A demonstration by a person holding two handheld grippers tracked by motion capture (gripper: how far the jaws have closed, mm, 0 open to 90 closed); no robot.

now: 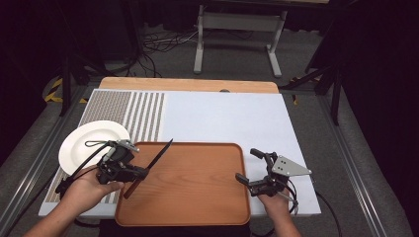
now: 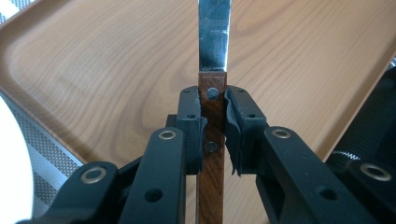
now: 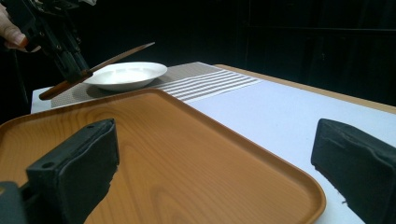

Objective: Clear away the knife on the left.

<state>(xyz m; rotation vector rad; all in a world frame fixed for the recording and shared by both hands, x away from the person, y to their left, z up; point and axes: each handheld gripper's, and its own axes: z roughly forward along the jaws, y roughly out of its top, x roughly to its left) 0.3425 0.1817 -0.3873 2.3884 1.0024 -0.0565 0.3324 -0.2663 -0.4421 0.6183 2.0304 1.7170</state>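
Left tool point(image 1: 141, 173) clenches the wooden-handled steel knife point(image 1: 157, 159) – at nine o'clock above the brown wooden tray point(image 1: 197, 197); next, probably lowering it flat.

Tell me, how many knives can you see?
1. The knife is held in the left gripper, up in the air over the left edge of the wooden tray, next to the white plate.

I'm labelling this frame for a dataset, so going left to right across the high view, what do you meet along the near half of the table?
White plate → left gripper holding the knife → wooden tray → right gripper, jaws open, at the tray's right edge.
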